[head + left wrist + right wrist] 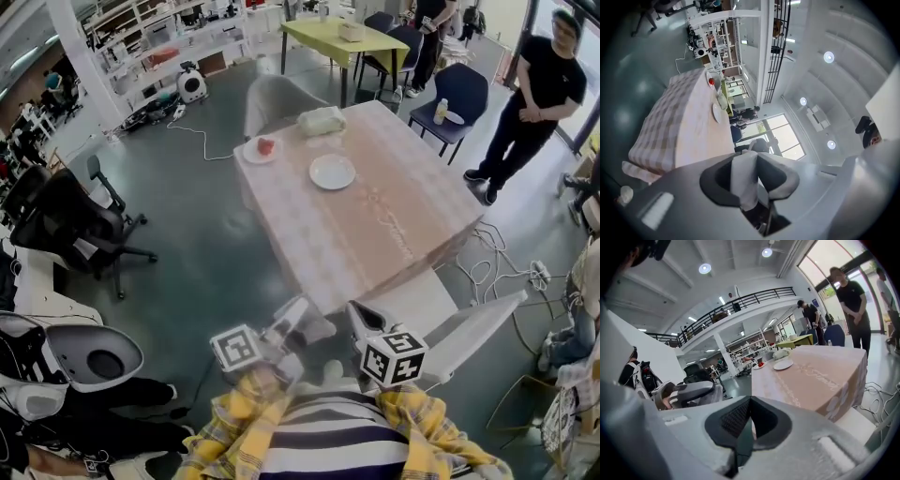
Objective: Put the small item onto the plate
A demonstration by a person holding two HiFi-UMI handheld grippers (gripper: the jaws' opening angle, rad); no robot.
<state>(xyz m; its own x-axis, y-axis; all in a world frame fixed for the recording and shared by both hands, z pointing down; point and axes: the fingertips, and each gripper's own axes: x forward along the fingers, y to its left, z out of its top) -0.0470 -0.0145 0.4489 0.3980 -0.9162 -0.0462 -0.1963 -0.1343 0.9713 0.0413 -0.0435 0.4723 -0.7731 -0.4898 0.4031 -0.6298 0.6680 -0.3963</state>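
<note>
Both grippers were held just short of the table's point(375, 234) near edge, clear of it. The left gripper point(289, 317) was clamped on a white folded piece point(743, 180), paper or cloth, which stood between its pads. The right gripper point(364, 319) was closed, tip against tip, with nothing between. Past the table's middle, an empty white plate point(332, 172) was set. At the table's far left corner a smaller plate point(253, 155) was placed, and the small red item point(266, 146) lay on it. A white bundle point(321, 120) was laid at the table's far edge. Beyond the table's far right corner a blue chair point(461, 92) was positioned, and a person point(534, 94) stood further right.
</note>
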